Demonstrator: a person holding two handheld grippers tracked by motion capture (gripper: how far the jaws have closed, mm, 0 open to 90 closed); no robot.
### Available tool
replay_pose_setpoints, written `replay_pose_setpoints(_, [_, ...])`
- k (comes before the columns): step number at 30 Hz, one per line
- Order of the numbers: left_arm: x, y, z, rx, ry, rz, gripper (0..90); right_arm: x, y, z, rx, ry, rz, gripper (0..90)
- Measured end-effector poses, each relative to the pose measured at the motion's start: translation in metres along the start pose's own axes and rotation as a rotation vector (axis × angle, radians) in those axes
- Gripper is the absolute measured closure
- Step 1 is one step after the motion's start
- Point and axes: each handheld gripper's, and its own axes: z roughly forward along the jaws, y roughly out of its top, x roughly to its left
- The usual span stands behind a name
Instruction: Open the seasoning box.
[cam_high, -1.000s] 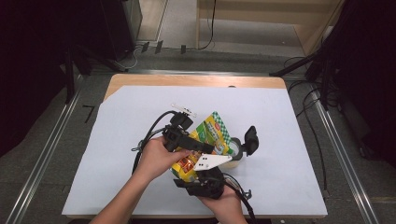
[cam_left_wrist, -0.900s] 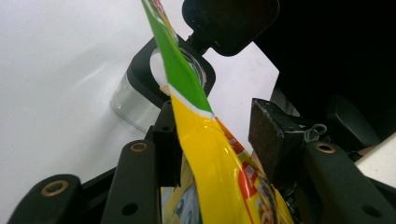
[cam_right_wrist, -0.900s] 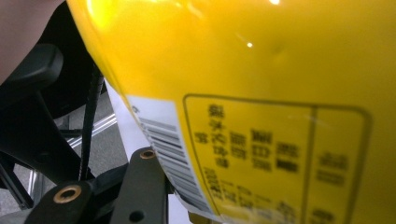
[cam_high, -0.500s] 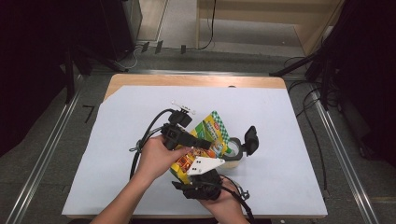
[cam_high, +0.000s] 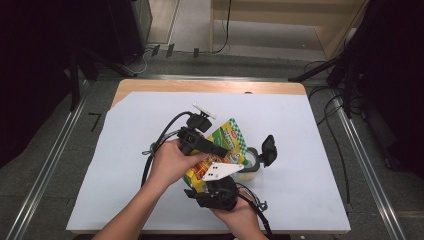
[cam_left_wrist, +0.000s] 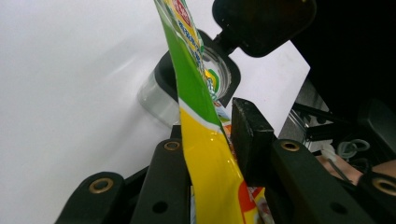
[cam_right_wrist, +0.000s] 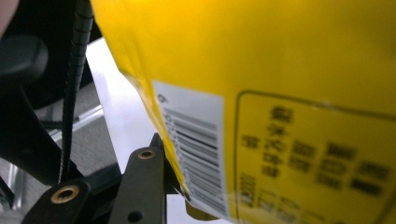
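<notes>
- While both hands meet over the lower middle of the white sheet (cam_high: 125, 165), the yellow-and-green packet (cam_high: 227, 142) sits between the two grippers, just below the centre of the high view.
- The left gripper (cam_high: 212, 149) comes in from about 8 o'clock and points toward 3 o'clock. In the left gripper view its jaws have just been closing, and the packet (cam_left_wrist: 205, 154) stands edge-on between them.
- There the left jaw lies against the packet's face and the right pad sits just beside the other face. I cannot tell whether that pad presses on the film.
- The right gripper (cam_high: 217, 192) rises from 6 o'clock with its grey three-cornered plate on top. Its jaws have also just been closing.
- In the right gripper view the packet (cam_right_wrist: 289, 93) covers the upper right, its barcode panel turned to the camera. The one jaw on show there touches the packet's lower edge. The other jaw is hidden behind the packet, so whether the grip is tight I cannot tell.
- A clear jar (cam_high: 250, 162) with a black rim and a hinged black lid (cam_high: 269, 147) swung open lies at about 3 o'clock from the packet, touching or just behind it.
- In the left gripper view the jar (cam_left_wrist: 159, 95) rests beyond the jaw tips, with the packet's green top end crossing in front of its mouth.
</notes>
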Motion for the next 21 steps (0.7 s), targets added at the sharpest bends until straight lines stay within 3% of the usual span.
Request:
replay_pose_setpoints(4, [0.000, 0.011, -0.001, 0.012, -0.059, -0.030, 74.5, -0.005, 0.004, -0.004, -0.038, 0.012, 0.015, 66.6])
replay_pose_setpoints(12, [0.002, 0.014, 0.002, 0.040, -0.071, -0.039, 74.0, -0.007, 0.004, -0.002, -0.058, 0.018, 0.027, 66.8])
replay_pose_setpoints(16, [0.003, 0.012, 0.003, 0.033, -0.102, -0.062, 71.4, -0.008, 0.002, -0.001, -0.061, 0.015, 0.020, 67.1])
replay_pose_setpoints(21, [0.001, 0.012, 0.007, 0.036, -0.089, -0.063, 71.1, -0.008, -0.001, -0.001, -0.057, 0.018, 0.025, 67.5])
